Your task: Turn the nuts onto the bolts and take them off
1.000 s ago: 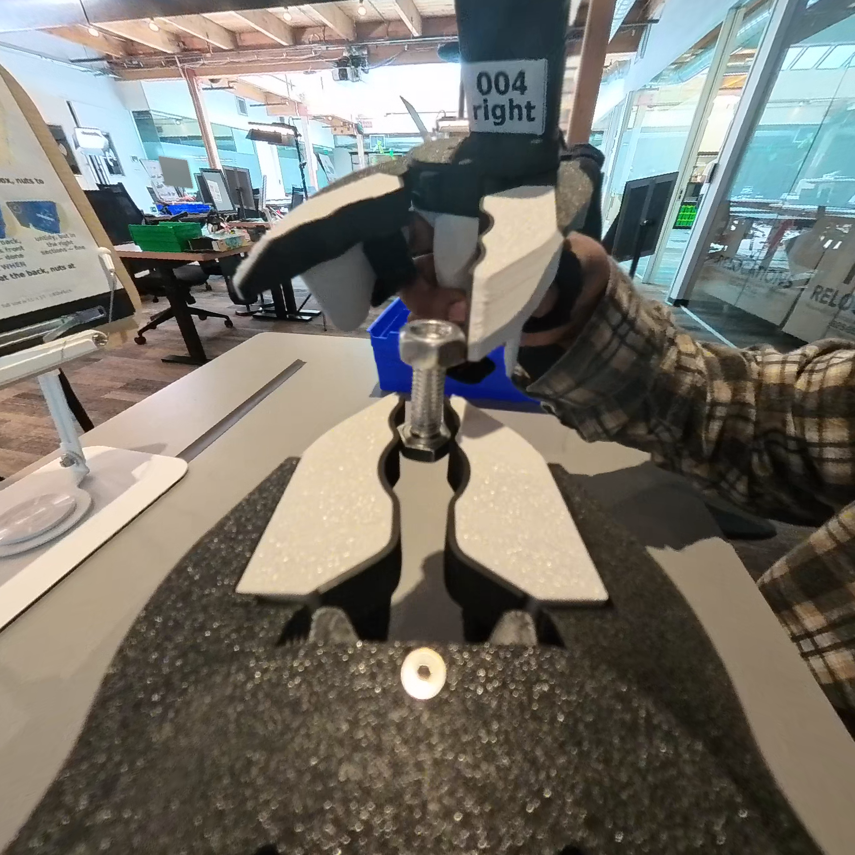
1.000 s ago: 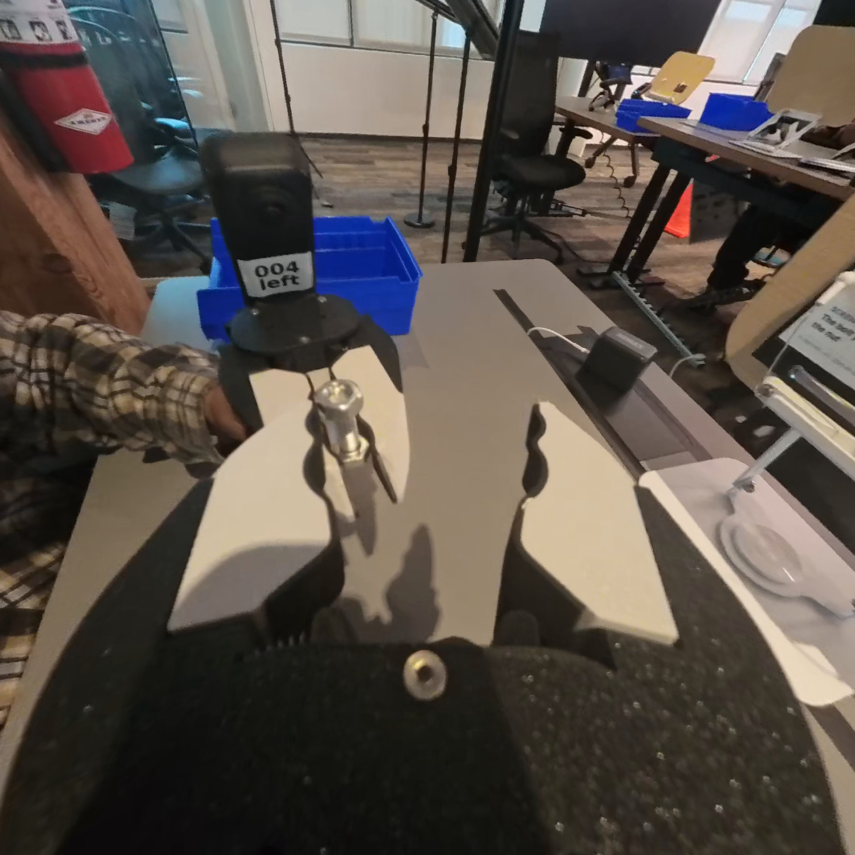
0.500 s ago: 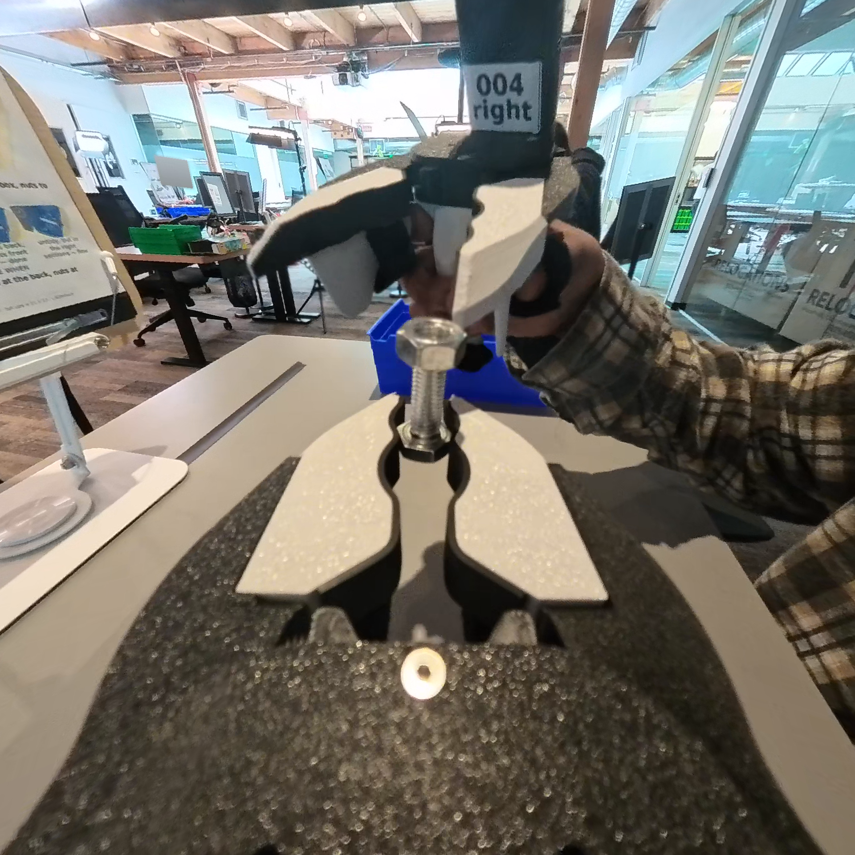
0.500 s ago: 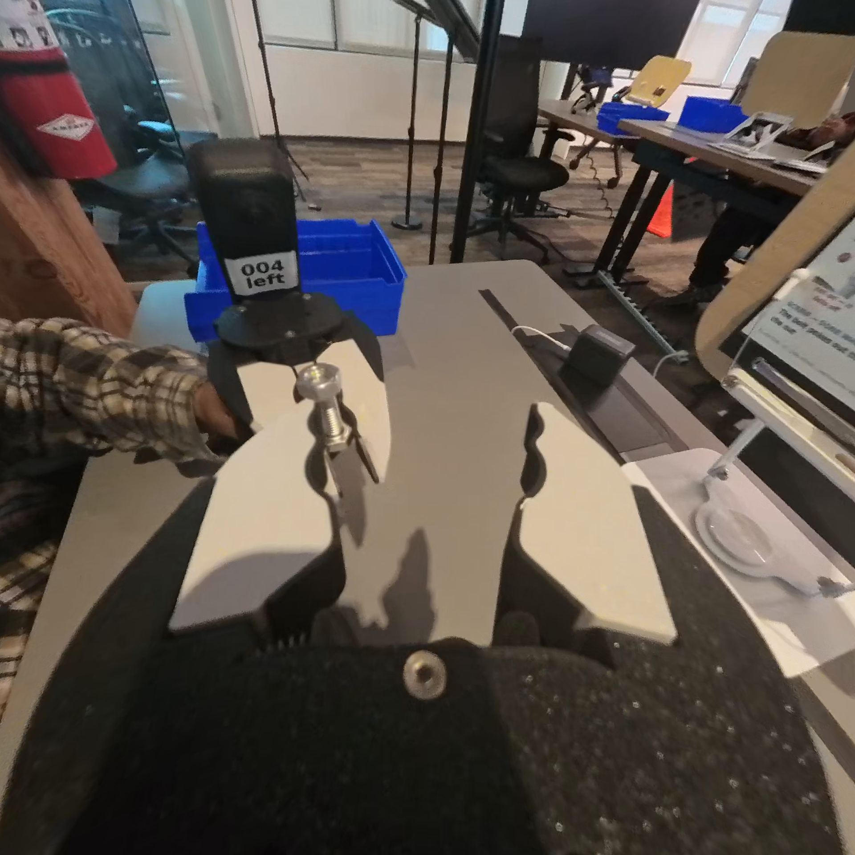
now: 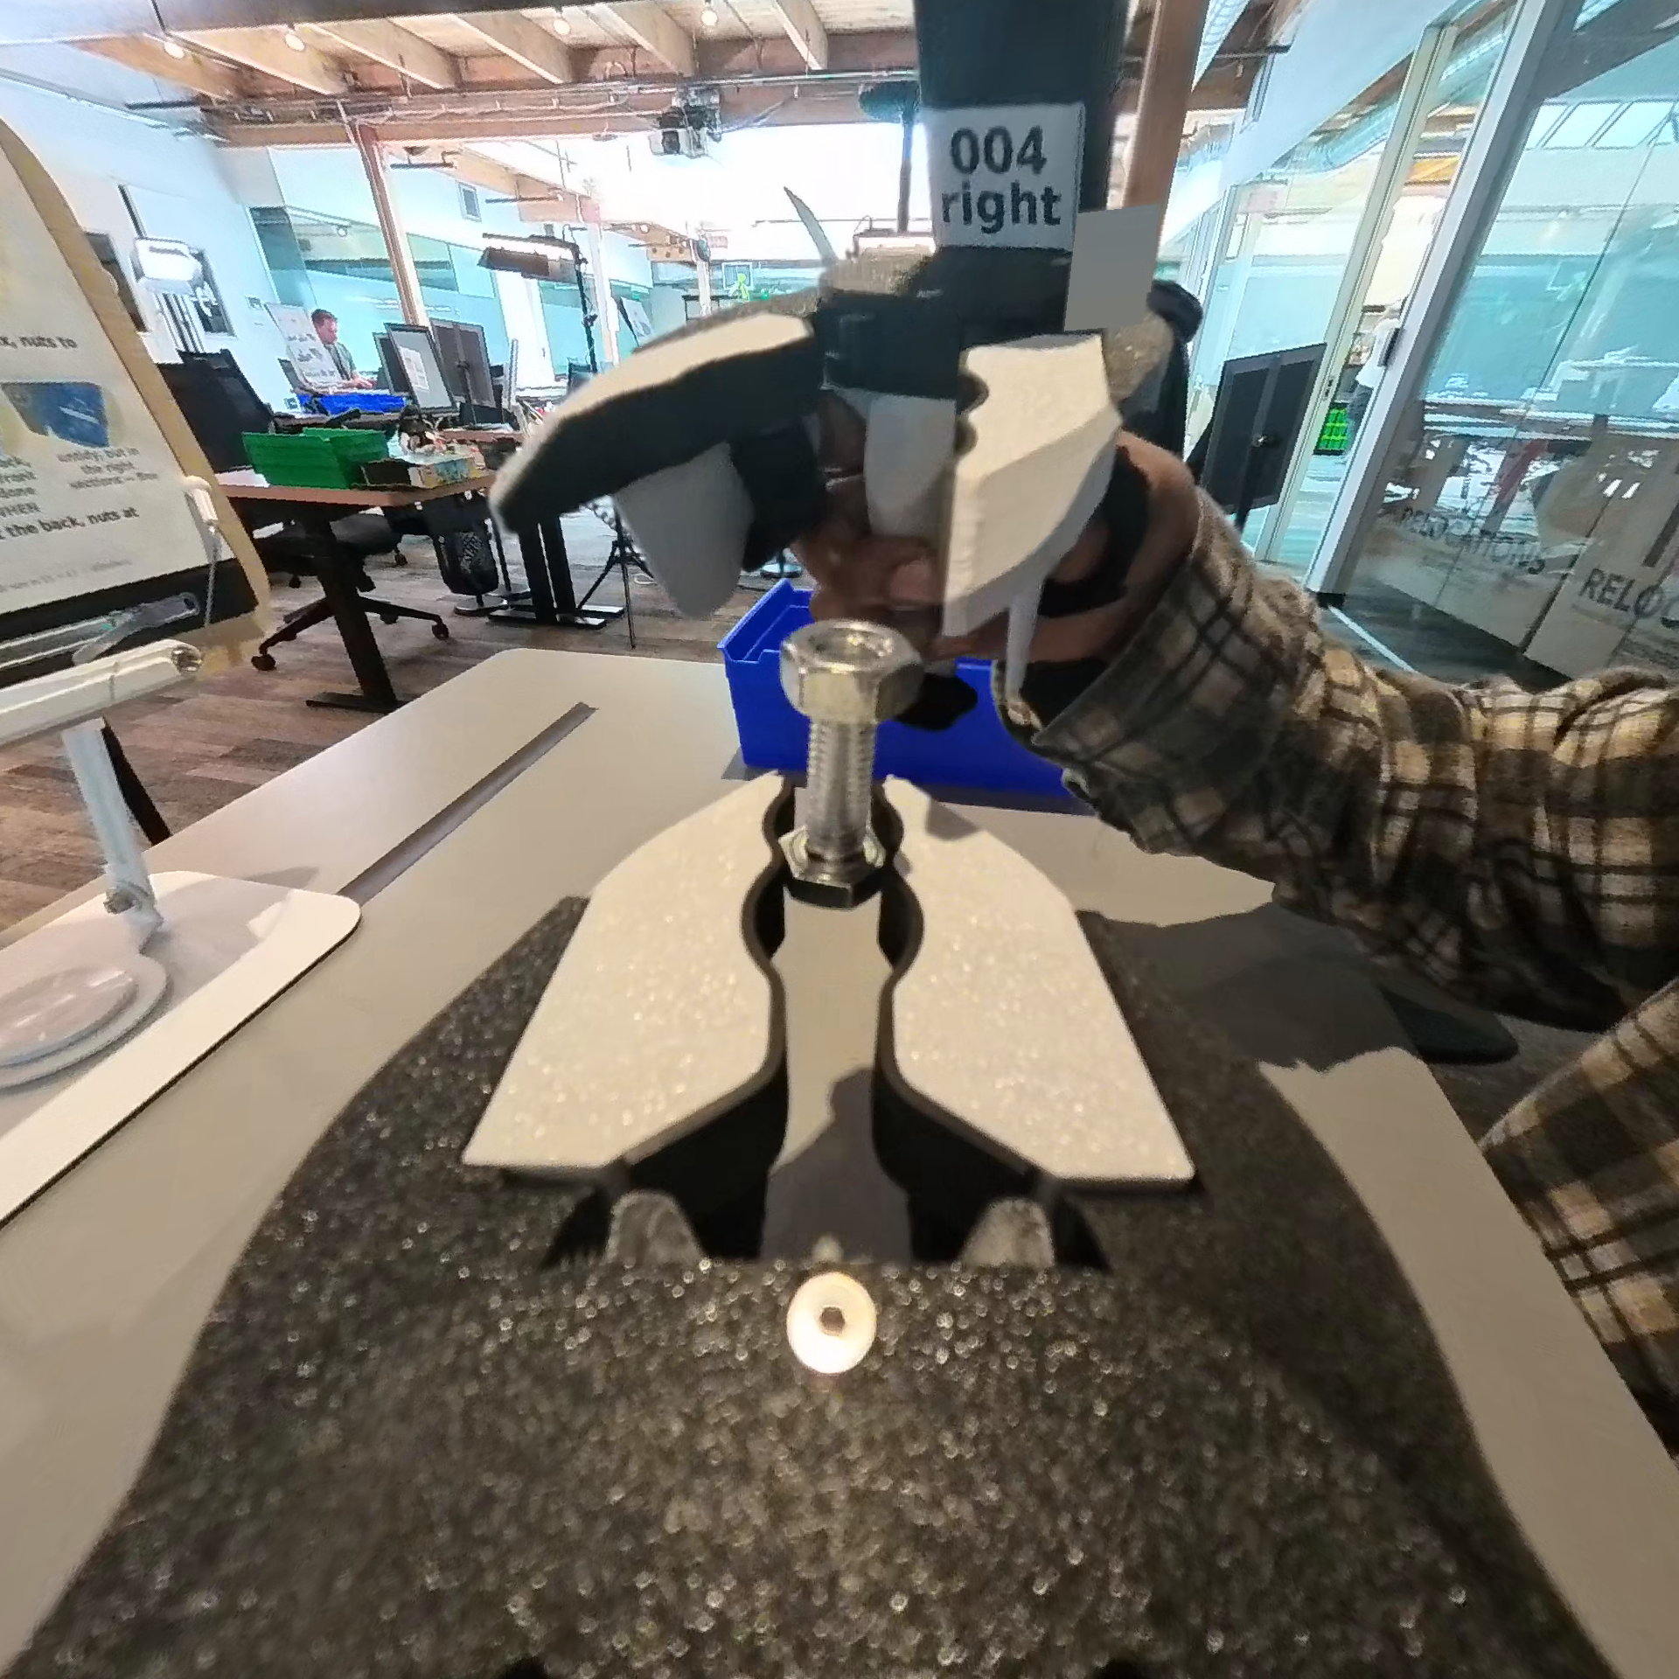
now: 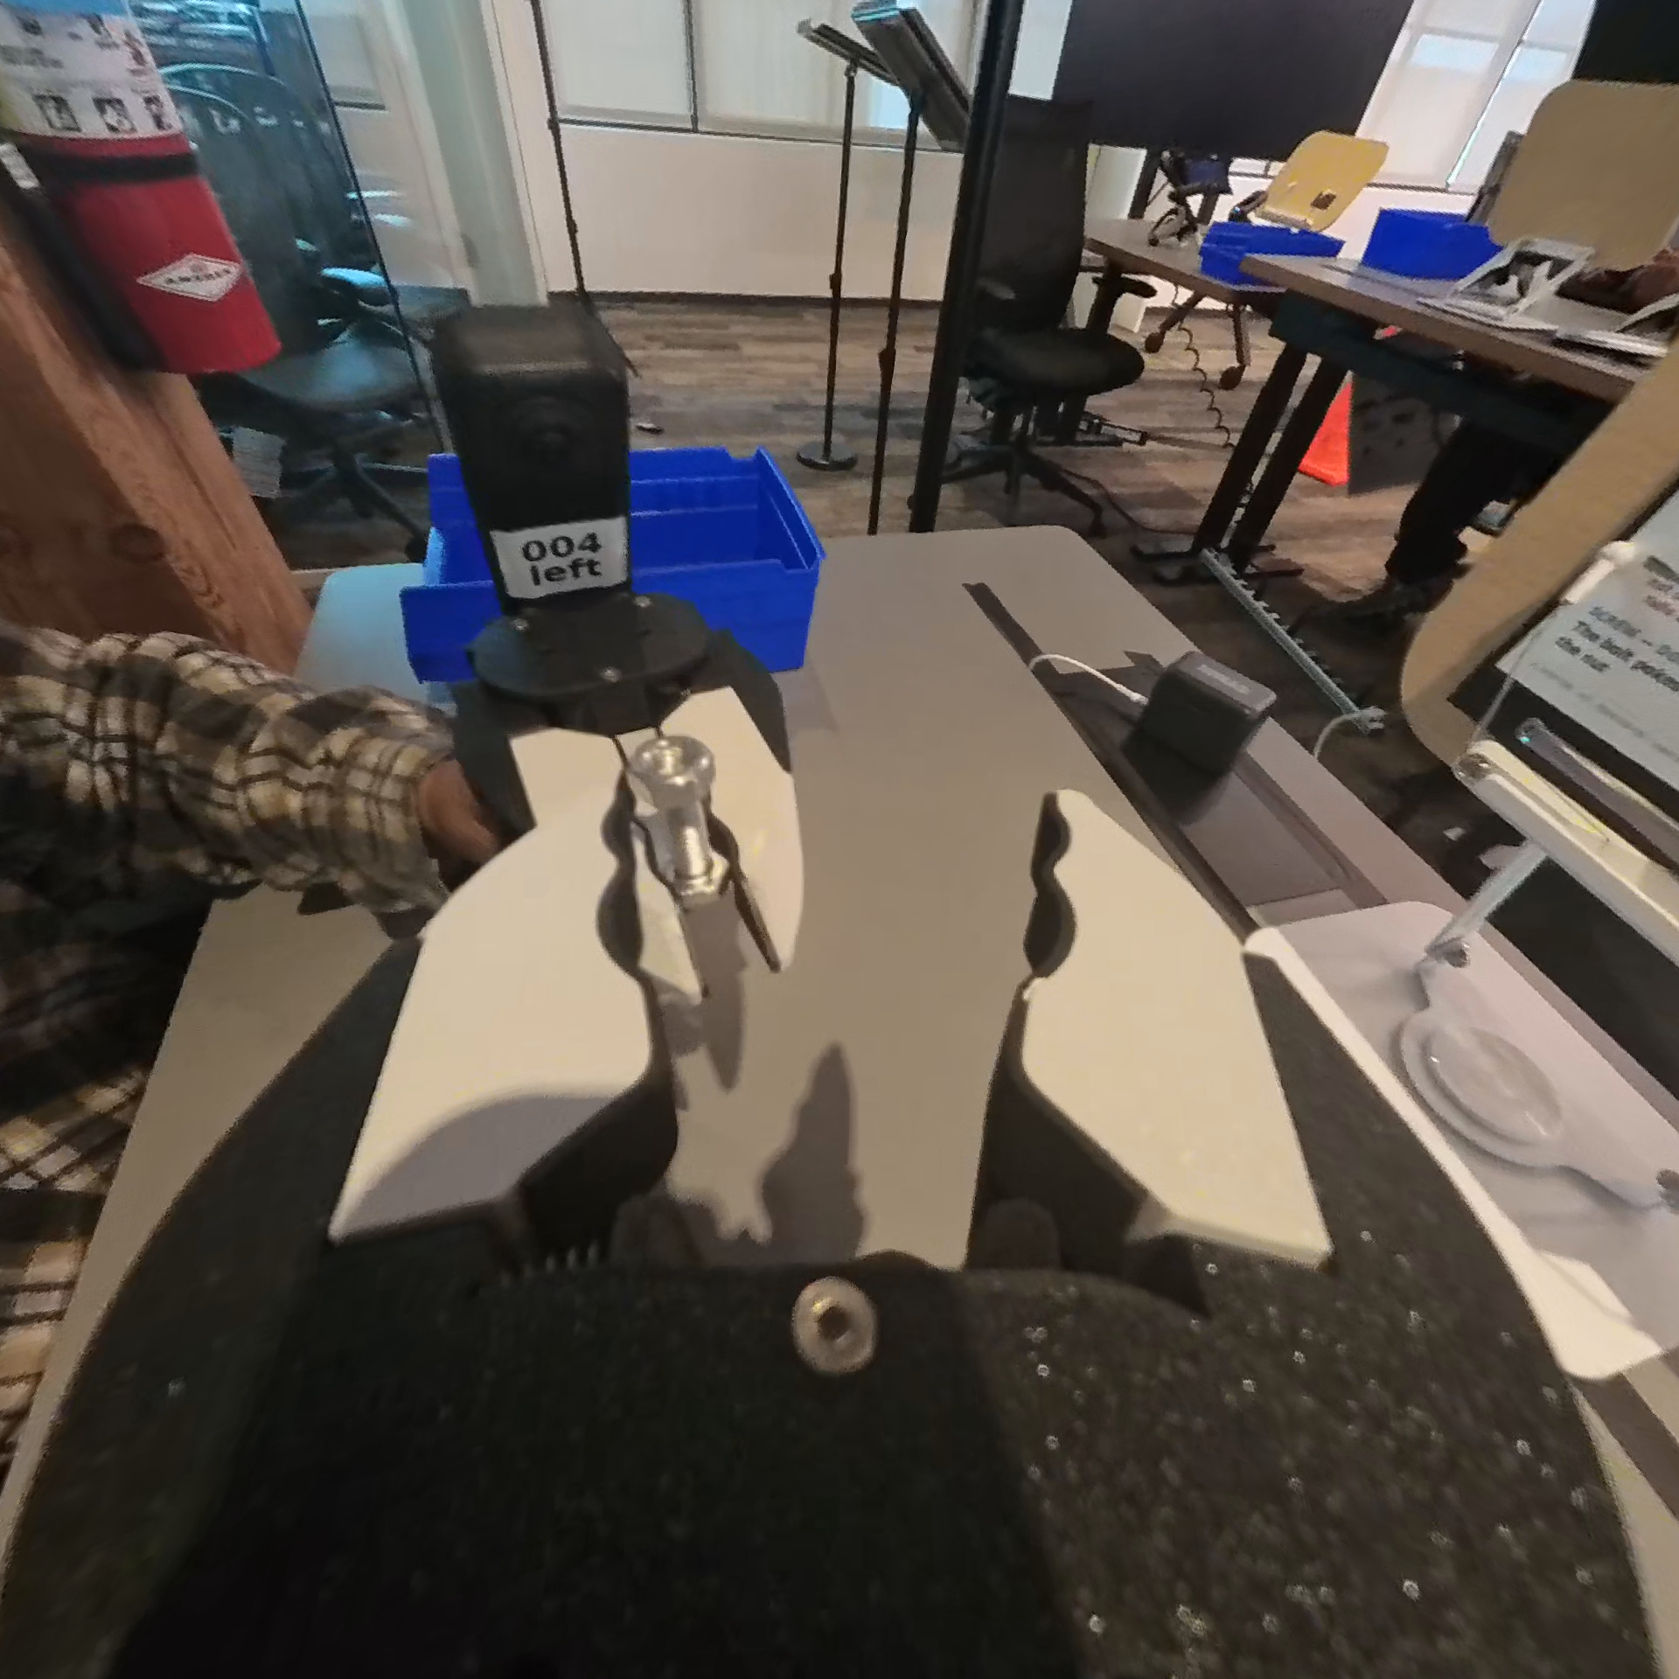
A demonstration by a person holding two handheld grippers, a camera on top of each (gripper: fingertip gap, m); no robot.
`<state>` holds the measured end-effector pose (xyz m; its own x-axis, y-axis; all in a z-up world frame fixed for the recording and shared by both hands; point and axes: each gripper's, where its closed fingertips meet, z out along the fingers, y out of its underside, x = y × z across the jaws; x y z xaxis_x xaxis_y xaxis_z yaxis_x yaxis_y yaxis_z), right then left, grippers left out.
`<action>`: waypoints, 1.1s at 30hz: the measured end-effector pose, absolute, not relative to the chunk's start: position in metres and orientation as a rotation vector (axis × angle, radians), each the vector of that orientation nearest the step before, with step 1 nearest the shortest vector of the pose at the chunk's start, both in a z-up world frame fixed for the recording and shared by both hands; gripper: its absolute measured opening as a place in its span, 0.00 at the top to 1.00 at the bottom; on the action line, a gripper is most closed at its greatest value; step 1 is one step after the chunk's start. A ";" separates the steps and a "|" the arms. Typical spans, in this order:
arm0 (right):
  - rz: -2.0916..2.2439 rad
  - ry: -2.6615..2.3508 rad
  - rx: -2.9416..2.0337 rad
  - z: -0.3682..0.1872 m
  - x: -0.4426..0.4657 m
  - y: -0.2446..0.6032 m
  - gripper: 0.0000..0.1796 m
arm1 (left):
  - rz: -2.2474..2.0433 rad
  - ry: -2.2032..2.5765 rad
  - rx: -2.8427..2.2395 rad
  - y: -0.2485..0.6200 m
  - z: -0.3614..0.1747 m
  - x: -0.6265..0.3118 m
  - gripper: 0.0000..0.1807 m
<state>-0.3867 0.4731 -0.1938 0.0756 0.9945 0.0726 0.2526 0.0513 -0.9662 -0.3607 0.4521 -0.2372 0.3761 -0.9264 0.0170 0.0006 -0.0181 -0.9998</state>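
Observation:
My left gripper [image 5: 831, 822] is shut on a steel hex nut [image 5: 831, 868] at its fingertips. A silver bolt [image 5: 845, 727] stands upright in the nut, head up. My right gripper [image 5: 818, 509] hangs open just above and behind the bolt head, apart from it. In the right wrist view my right gripper [image 6: 822, 818] is wide open and empty. The bolt [image 6: 677, 818] and nut [image 6: 698, 877] sit beside its left finger [image 6: 509, 999], held by the left gripper [image 6: 718, 918].
A blue bin [image 6: 727, 545] stands on the grey table [image 6: 909, 727] behind the grippers, also in the left wrist view [image 5: 945, 759]. A white phone stand [image 6: 1544, 863] and a black adapter [image 6: 1199, 709] sit at one side. A plaid sleeve [image 5: 1363, 772] reaches in. The tips of one gripper are about 5 cm away from the tips of the other.
The open right gripper has twisted a little above the bolt head. The left gripper holds the nut and bolt as before.

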 end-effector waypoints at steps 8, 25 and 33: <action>0.925 -1.357 -1.409 -0.200 -0.386 0.480 0.53 | -0.930 0.918 -1.385 0.451 -0.238 -0.361 0.92; 1.000 -1.352 -1.360 -0.190 -0.388 0.470 0.54 | -0.934 0.916 -1.379 0.451 -0.236 -0.361 0.92; 0.951 -1.328 -1.393 -0.194 -0.383 0.484 0.54 | -0.930 0.913 -1.382 0.451 -0.237 -0.362 0.92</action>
<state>-0.3834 0.4836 -0.1941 0.1062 0.9915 0.0748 0.2482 0.0465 -0.9676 -0.3616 0.4509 -0.2371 0.3772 -0.9260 0.0165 0.0007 -0.0175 -0.9998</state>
